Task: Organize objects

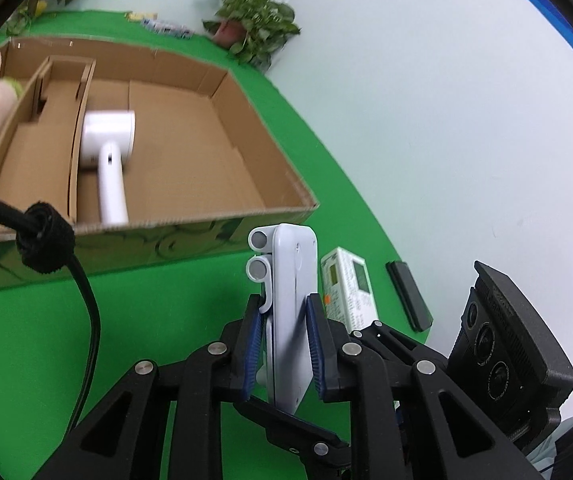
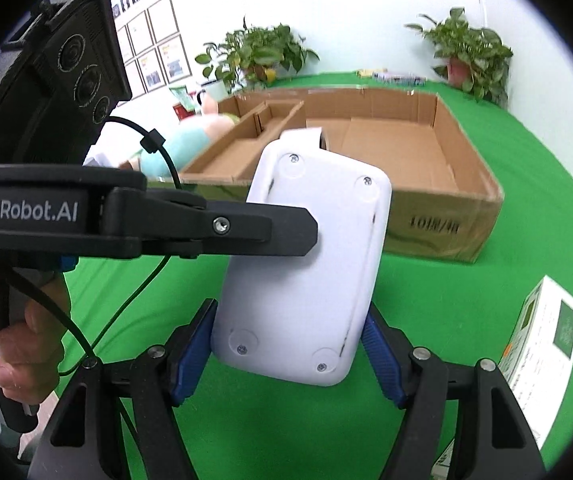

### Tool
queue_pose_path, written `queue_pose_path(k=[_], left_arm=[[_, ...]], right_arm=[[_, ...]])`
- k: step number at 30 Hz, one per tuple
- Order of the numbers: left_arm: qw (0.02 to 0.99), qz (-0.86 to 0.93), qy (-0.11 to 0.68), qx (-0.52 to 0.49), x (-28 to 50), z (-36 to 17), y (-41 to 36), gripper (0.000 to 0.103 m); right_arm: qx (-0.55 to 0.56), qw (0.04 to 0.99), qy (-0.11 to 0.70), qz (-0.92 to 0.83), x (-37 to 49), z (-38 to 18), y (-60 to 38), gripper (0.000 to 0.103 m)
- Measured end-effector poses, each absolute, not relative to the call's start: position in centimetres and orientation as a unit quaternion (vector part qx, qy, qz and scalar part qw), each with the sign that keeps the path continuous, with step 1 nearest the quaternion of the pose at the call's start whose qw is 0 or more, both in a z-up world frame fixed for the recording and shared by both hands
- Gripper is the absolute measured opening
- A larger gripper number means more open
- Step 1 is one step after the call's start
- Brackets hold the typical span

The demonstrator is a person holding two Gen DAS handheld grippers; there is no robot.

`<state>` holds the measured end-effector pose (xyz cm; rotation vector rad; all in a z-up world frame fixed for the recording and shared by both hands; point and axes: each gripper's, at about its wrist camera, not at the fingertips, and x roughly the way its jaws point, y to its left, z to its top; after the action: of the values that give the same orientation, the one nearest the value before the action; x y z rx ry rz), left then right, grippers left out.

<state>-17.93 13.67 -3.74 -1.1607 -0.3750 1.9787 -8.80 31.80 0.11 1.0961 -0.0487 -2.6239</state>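
White device (image 1: 291, 312) — clamped by left hand-held gripper (image 1: 285, 344) (edgewise).

Between the ribbed blue rubbery fingers (image 1: 252, 344) sits a smooth, slightly glossy white plastic case (image 1: 291, 320) with small metal screws. Ahead of the fingers, the box (image 1: 190, 148) is matt, raw brown corrugated cardboard, and inside it lies a glossy white plastic hair dryer (image 1: 108, 148). The table (image 1: 146, 320) wears matt green cloth.

Dryer (image 1: 108, 156) inside box (image 1: 222, 224), just right of divider (image 1: 76, 148). Device (image 1: 290, 312) between left gripper (image 1: 286, 344) pads, in front of box. Carton (image 1: 348, 288) right of device, remote (image 1: 408, 296) farther right. Plant (image 1: 252, 24) behind box.
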Motion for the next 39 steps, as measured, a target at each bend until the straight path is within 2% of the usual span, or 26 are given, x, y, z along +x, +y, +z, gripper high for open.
queue_pose_path(k=[19,28,39], left_arm=[[0.407,0.818,-0.102,-0.395,-19.9,6.6,14.3,0.016],[0.394,0.826,-0.094,-0.391,-22.9,8.0,15.8,0.015],[0.376,0.823,-0.100,-0.413,-27.1,5.6,16.0,0.015]], right_arm=[[0.307,0.139,-0.009,-0.941,-12.3,5.2,33.3,0.069],[0.309,0.153,-0.003,-0.939,-15.2,5.8,34.0,0.069],[0.338,0.175,-0.001,-0.925,-18.8,4.0,34.7,0.069]])
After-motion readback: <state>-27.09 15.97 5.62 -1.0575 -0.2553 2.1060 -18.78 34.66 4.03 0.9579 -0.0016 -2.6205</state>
